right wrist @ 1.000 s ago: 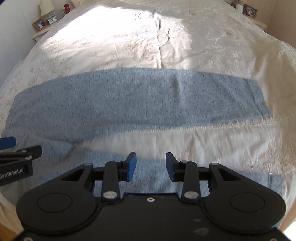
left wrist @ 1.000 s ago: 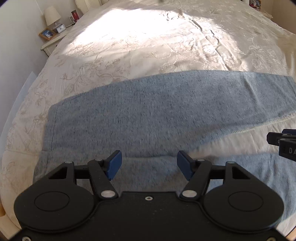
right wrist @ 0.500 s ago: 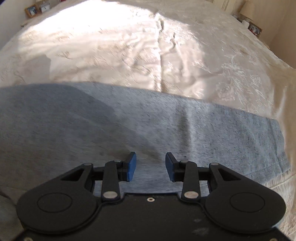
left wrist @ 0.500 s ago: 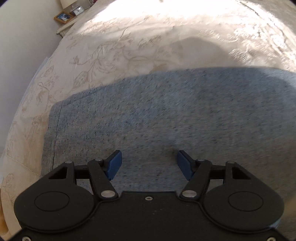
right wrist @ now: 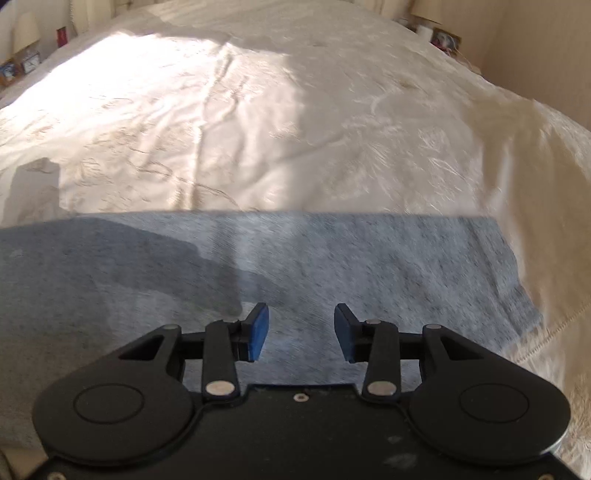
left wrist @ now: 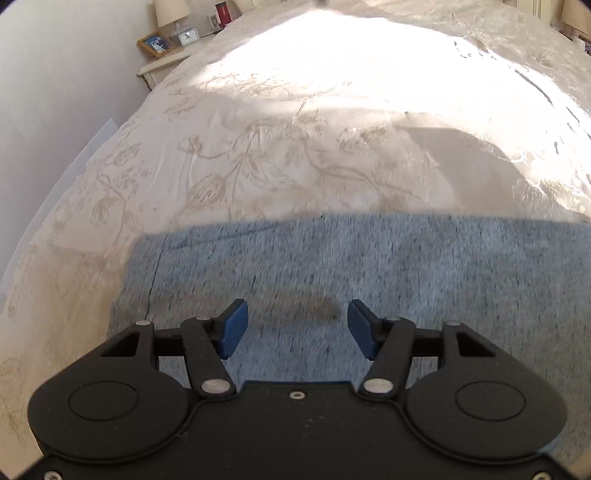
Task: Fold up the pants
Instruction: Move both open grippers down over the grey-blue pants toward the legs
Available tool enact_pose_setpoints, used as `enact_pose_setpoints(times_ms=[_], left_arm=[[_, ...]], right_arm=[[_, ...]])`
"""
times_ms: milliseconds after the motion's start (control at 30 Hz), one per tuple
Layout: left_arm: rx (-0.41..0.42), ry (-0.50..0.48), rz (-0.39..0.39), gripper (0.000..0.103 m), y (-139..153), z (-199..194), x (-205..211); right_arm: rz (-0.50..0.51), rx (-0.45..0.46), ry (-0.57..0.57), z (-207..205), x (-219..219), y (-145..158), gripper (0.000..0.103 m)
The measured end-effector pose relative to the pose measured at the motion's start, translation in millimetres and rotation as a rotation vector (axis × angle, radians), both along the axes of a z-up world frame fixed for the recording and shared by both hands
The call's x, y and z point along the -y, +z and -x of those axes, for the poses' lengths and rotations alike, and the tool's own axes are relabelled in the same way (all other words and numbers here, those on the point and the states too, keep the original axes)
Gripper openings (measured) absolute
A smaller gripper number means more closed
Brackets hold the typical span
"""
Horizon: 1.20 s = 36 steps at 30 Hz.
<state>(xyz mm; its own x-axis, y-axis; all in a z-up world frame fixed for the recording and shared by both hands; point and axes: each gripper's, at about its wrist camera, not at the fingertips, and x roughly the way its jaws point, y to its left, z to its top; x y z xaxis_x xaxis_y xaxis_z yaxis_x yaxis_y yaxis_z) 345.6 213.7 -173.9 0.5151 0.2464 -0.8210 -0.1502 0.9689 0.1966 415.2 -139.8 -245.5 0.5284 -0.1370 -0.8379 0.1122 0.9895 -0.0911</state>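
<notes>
On the pale floral bedspread (left wrist: 280,155) the blue-grey pants (left wrist: 369,266) lie spread flat across the bed, and both grippers have closed in on them since a second ago: then both legs and the strip of bedspread between them were in view, now each camera sits low over the far leg, near its far edge. The left gripper (left wrist: 293,325) hovers near the end with the vertical seam, its jaws wide apart and empty though they have just narrowed a little; the right gripper (right wrist: 301,330) hangs toward the other end of the leg, jaws spread with nothing between them, having just opened further. That reads as the approach to a two-handed pinch on the far leg, probably to draw it over the near one; no fold has begun yet. Strong sunlight falls across the middle of the bed, throwing the tools' shadows onto the cloth. A nightstand (left wrist: 162,64) by the wall carries a lamp (left wrist: 170,13), a framed photo (left wrist: 155,43) and a small clock (left wrist: 188,36).
</notes>
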Motion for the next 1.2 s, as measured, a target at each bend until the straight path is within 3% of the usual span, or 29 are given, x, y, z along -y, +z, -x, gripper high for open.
enact_pose_setpoints(times_ms=[100, 200, 300, 367, 467, 567, 700, 900, 1000, 1067, 1200], left_arm=[[-0.012, 0.016, -0.020, 0.065, -12.9, -27.8, -3.8], [-0.082, 0.043, -0.082, 0.069, -34.6, -50.5, -15.3], [-0.084, 0.024, -0.131, 0.081, -40.8, -53.7, -23.0], [-0.085, 0.003, -0.147, 0.081, -39.5, -50.7, -24.4], [-0.083, 0.012, -0.146, 0.067, -25.6, -38.4, -24.3], [-0.067, -0.001, -0.075, 0.063, -3.7, -9.3, -20.7], [-0.036, -0.093, 0.000, 0.063, 20.0, 50.9, 8.0], [-0.067, -0.250, 0.136, 0.063, 29.9, 135.9, 61.9], [-0.116, -0.311, 0.133, 0.063, 21.4, 165.5, 89.2], [-0.139, -0.338, 0.130, 0.063, 15.0, 180.7, 104.6], [-0.179, -0.374, 0.076, 0.063, -0.4, 199.4, 128.4]], right_arm=[[-0.030, -0.007, 0.038, -15.8, -25.4, -8.7, 0.042], [0.003, -0.052, 0.032, -27.4, -33.7, -25.0, 0.041], [0.053, -0.065, 0.006, -29.1, -20.8, -36.5, 0.038], [0.117, -0.083, -0.020, -27.0, -12.0, -34.6, 0.040], [0.139, -0.104, -0.082, -15.1, 3.7, -22.4, 0.040], [0.074, -0.072, -0.103, 16.2, 8.7, 3.0, 0.040], [-0.013, -0.053, -0.079, 78.9, -8.4, 30.7, 0.040], [-0.120, -0.142, 0.110, 175.1, -77.5, 35.0, 0.038], [-0.177, -0.201, 0.149, 203.6, -95.8, 17.9, 0.036], [-0.150, -0.227, 0.158, 219.0, -96.7, 4.4, 0.035], [-0.099, -0.233, 0.091, 238.5, -58.2, -6.1, 0.034]])
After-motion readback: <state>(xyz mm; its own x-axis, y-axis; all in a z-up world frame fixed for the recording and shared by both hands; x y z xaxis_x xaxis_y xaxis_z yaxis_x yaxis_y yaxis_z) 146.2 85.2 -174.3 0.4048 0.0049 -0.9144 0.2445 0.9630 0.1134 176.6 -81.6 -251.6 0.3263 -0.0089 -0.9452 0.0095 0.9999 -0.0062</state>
